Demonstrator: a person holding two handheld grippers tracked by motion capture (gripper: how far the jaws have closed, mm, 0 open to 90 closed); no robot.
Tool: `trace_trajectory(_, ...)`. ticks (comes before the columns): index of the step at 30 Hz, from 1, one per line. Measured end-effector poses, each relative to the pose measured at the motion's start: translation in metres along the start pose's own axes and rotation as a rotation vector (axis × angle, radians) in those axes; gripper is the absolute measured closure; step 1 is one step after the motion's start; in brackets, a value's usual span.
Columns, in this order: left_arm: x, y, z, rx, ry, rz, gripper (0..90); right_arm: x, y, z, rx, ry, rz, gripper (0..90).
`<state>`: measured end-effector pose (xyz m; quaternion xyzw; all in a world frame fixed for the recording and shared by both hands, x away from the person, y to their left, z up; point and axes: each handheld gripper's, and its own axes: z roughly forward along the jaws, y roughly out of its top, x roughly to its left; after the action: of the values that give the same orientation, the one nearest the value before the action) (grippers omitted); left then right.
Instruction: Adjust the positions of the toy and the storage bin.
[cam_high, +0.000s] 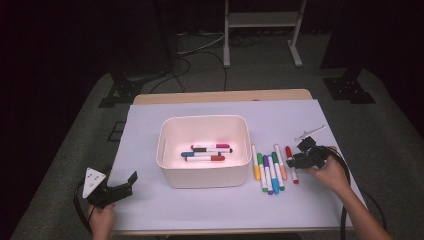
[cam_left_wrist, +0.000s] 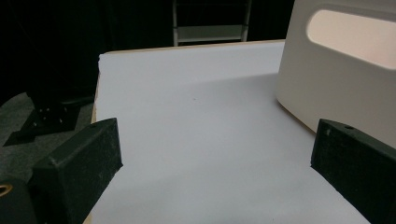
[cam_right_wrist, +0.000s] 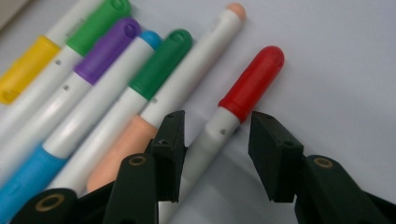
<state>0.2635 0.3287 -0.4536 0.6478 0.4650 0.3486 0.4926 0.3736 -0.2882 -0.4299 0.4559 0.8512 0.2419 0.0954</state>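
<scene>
Several markers lie side by side on the white sheet, right of a white bin; the red-capped marker is the rightmost. My right gripper is low over it. In the right gripper view the jaws of the right gripper stand astride the red marker just below its cap, open, with a gap on the right side. The peach marker lies just outside the left jaw. My left gripper rests near the front left table edge, open and empty, beside the bin.
Inside the bin lie several markers. Yellow, green, purple and blue markers fill the row left of the peach one. A thin pale object lies behind my right gripper. The table's right edge is near that hand.
</scene>
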Motion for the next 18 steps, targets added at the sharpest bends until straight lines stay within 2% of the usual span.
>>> trace_trajectory(5, 0.0, 0.0, 0.0, 0.002, 0.001, 0.005, 0.5, -0.009, -0.012, -0.005, 0.005, -0.072, 0.036, 61.5)
trace_trajectory(11, 0.0, 0.0, 0.0, 0.003, 0.003, 0.006, 0.6, -0.015, -0.021, -0.009, -0.013, -0.103, 0.077, 75.3)
trace_trajectory(15, 0.0, 0.0, 0.0, 0.002, 0.003, 0.005, 0.5, -0.015, -0.022, -0.011, -0.005, -0.094, 0.085, 76.0)
trace_trajectory(18, 0.0, 0.0, 0.0, 0.003, 0.003, 0.004, 0.5, -0.013, -0.024, -0.013, -0.004, -0.057, 0.087, 76.1)
